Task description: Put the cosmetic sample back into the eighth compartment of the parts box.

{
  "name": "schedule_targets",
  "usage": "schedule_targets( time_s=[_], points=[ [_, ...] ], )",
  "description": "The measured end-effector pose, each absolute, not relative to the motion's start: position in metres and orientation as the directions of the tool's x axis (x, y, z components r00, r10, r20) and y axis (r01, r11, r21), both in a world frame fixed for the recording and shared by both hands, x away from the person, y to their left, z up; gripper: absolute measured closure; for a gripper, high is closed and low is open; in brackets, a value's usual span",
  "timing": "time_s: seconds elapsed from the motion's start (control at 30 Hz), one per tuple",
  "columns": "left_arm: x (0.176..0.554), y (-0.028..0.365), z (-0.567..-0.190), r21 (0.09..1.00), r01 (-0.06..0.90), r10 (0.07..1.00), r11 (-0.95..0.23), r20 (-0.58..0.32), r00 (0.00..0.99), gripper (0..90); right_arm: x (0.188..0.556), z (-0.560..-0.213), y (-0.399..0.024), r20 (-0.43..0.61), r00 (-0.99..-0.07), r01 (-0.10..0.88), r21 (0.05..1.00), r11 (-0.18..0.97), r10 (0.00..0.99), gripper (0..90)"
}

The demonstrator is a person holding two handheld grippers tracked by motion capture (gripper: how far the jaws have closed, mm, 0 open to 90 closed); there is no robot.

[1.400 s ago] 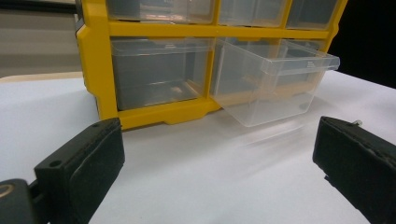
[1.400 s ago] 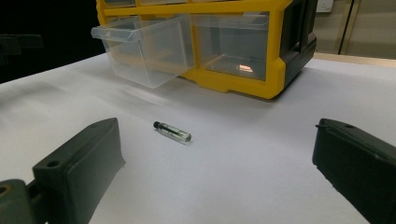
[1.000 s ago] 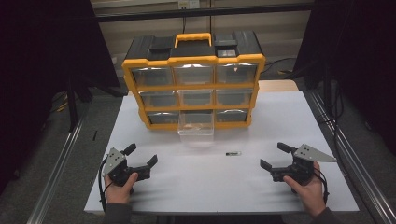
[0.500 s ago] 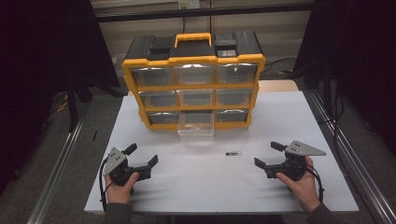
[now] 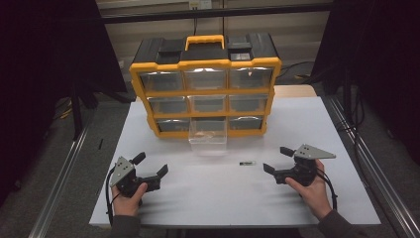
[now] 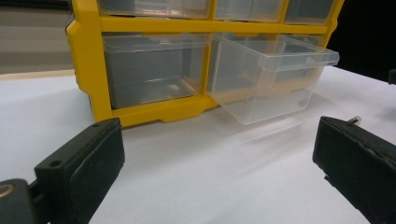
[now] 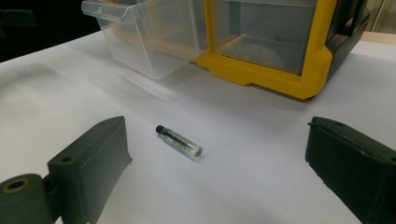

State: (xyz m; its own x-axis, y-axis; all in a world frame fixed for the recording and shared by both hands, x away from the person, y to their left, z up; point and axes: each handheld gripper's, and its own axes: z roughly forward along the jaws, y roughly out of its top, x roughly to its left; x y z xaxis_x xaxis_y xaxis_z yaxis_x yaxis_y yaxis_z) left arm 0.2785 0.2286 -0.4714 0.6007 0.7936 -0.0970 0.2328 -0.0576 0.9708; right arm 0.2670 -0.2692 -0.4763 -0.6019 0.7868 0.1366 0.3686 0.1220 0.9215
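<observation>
A yellow and black drawer cabinet [image 5: 205,84] stands at the back of the white table [image 5: 223,188]. Its bottom middle clear drawer [image 5: 208,134] is pulled out, seen also as the drawer [image 6: 275,84] and the drawer [image 7: 149,32]. A small clear vial with a black cap [image 5: 246,162] lies on the table in front of the drawer; in the right gripper view the vial [image 7: 179,142] lies between and just beyond the jaws. My right gripper [image 5: 278,159] is open, a little right of the vial. My left gripper [image 5: 150,164] is open and empty at the table's front left.
The cabinet [image 6: 140,70] has several shut clear drawers in three rows and an orange handle [image 5: 204,40] on top. Metal rails [image 5: 59,173] run along both sides of the table. A light wooden surface [image 5: 294,90] shows behind the cabinet at the right.
My right gripper has moved left across the table toward the vial. The left gripper has stayed in place.
</observation>
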Motion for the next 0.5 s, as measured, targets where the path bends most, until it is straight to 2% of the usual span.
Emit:
schedule_targets(
  time_s=[0.5],
  points=[
    [0.279,0.229,-0.471,0.970,0.234,0.791,-0.068,-0.091,0.606,2.1,0.285,-0.478,-0.255,0.142,-0.615,0.400,0.904,0.152,0.776,9.9]
  ],
)
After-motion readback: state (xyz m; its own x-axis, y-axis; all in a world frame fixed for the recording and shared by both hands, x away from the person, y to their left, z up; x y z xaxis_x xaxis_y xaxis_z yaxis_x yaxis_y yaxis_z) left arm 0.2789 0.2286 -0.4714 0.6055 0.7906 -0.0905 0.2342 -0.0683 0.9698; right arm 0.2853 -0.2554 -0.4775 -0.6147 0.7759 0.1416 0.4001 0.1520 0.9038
